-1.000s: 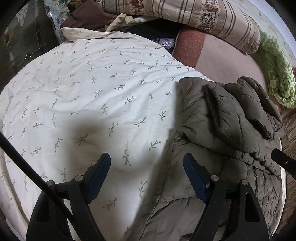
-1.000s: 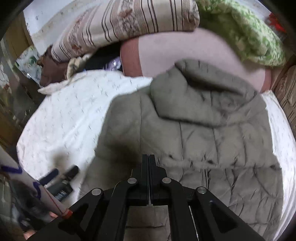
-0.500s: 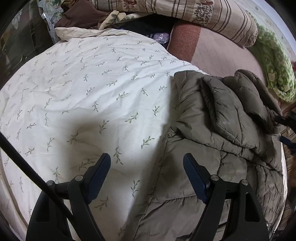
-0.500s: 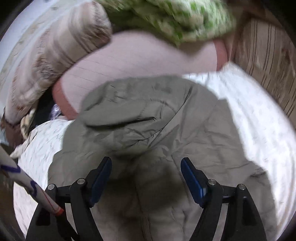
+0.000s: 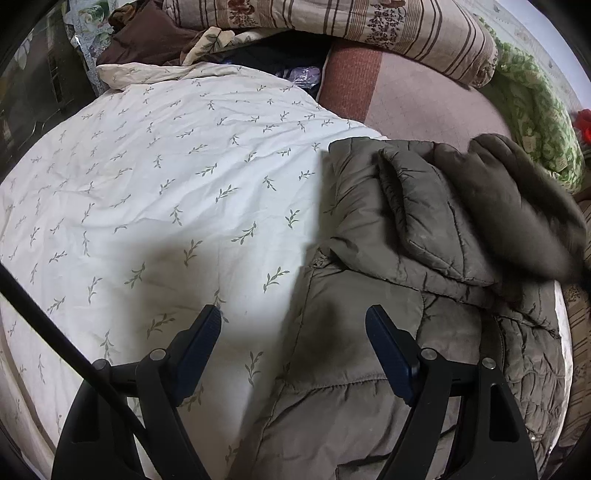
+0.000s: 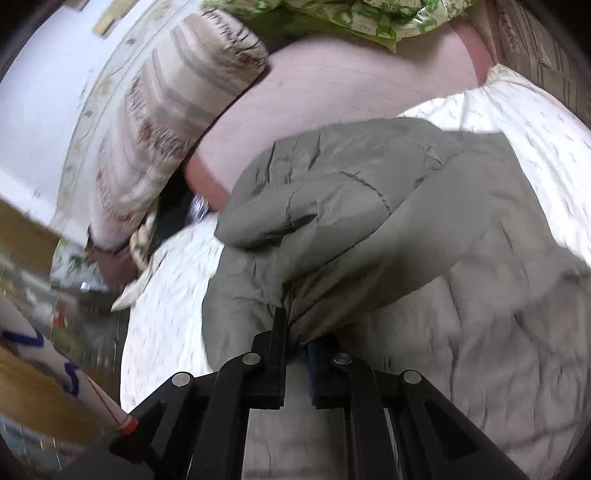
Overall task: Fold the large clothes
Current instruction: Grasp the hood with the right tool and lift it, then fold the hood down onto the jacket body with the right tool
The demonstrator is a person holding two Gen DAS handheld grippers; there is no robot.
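Right claw clenched on a bunched fold of the grey-green padded jacket — half a second back its jaws stood wide over the fabric, so the grab has only just landed. The cloth rises from the pads in a taut ridge; the pinched part looks like hood or upper edge, hard to say which.

Left claw released, jaws wide, hanging over the jacket's near left edge and the leaf-print sheet, gripping nothing; it has barely shifted in the last second.

Jacket lies on the bed, toward its right side, with the upper part already doubled over the body.

Beyond: pink blanket, striped quilt, green quilt.

Judgement — with the hold made, a fold-over pull can begin.
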